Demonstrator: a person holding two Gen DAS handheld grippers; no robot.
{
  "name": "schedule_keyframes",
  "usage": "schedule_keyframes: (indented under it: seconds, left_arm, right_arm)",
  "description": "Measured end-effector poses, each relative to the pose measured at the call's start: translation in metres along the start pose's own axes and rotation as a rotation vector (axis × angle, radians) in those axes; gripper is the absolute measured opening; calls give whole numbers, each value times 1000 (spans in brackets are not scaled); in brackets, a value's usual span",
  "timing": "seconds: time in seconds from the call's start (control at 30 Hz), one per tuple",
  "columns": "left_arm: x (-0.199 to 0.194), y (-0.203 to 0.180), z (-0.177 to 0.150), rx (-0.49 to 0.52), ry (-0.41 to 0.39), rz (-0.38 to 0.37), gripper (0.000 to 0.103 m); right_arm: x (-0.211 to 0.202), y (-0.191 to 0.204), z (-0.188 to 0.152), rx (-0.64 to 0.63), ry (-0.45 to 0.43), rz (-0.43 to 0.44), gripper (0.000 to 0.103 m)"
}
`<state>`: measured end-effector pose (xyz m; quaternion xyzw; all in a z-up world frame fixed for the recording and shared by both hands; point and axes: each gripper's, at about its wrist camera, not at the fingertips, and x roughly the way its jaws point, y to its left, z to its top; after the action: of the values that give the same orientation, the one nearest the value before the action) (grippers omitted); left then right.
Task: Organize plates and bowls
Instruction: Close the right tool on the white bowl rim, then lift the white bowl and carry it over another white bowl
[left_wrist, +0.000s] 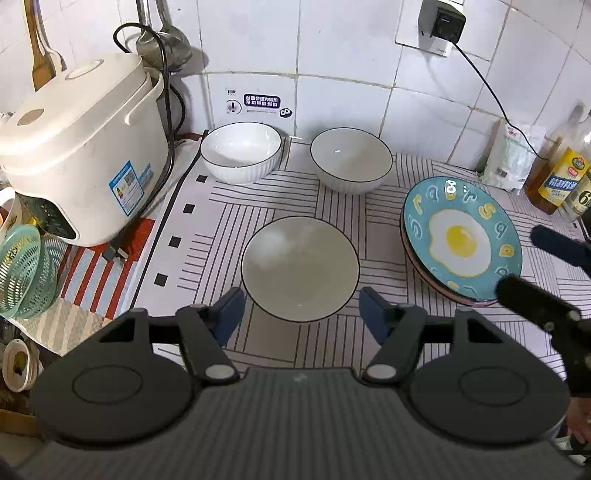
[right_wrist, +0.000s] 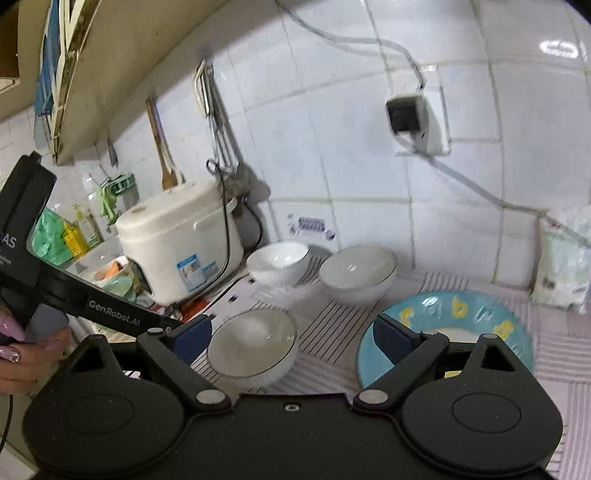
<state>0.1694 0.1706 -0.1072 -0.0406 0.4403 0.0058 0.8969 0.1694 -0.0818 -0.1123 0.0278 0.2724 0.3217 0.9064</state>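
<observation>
On the striped mat stand three bowls. The nearest bowl is grey inside with a dark rim, and it sits just in front of the left gripper. The jaws of this gripper stand wide apart, one blue pad on each side of the bowl's near edge, and they hold nothing. I cannot tell if the pads touch the bowl.

Behind it, near the tiled wall, there are the ribbed white bowl and, to its right, the second grey bowl; the two are apart from each other. At the right side lies the blue fried-egg plate, on top of another plate whose pink edge shows below it.

The right gripper is also wide open and empty; it hangs above the mat, between the nearest bowl and the blue plate.

The white rice cooker stands left of the mat, and oil bottles stand at the far right.
</observation>
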Motion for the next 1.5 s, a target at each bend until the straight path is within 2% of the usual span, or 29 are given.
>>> schedule_keyframes:
  seconds: [0.13, 0.27, 0.33, 0.37, 0.43, 0.6, 0.83, 0.97, 1.1, 1.2, 1.27, 1.3, 1.4, 1.43, 1.47, 1.5]
  left_arm:
    - [7, -3, 8, -3, -8, -6, 73]
    - [18, -10, 19, 5, -32, 21, 75]
    - [23, -12, 25, 4, -46, 21, 76]
    - [26, -12, 29, 2, -51, 21, 81]
    - [31, -12, 37, -3, -66, 20, 84]
    - [53, -7, 57, -15, -108, 1, 84]
    - [102, 7, 82, -110, -88, -48, 84]
    - [129, 9, 96, -143, -73, -65, 83]
    - [155, 8, 107, -162, -54, -41, 82]
    - [172, 9, 113, -169, -31, -46, 80]
    - [180, 9, 116, -164, -22, -38, 78]
    - [184, 10, 117, -161, -15, -37, 74]
    - [193, 14, 118, -163, 21, -45, 57]
    - [196, 17, 118, -173, 36, -51, 48]
    - [200, 19, 118, -184, 53, -64, 38]
    - [202, 21, 118, -192, 59, -90, 35]
  right_arm:
    - [-5, -5, 2, -17, -26, -57, 97]
    - [2, -16, 4, -18, -16, -130, 97]
    - [10, -25, 6, 7, 4, -150, 96]
    - [13, -29, 5, 25, 4, -153, 96]
    - [20, -38, 6, 63, -7, -161, 96]
    - [45, -49, 13, 68, -10, -196, 85]
    - [98, -54, 24, 38, -2, -196, 65]
    - [134, -55, 30, 15, 35, -217, 60]
    - [169, -56, 35, -10, 77, -270, 57]
    - [190, -62, 37, -9, 110, -305, 53]
    - [204, -67, 39, 3, 140, -316, 44]
    - [210, -69, 39, 6, 158, -322, 43]
    - [223, -76, 39, 15, 186, -321, 30]
    - [226, -78, 38, 19, 201, -323, 26]
    - [227, -79, 38, 27, 206, -314, 25]
    - [228, -80, 38, 37, 206, -305, 25]
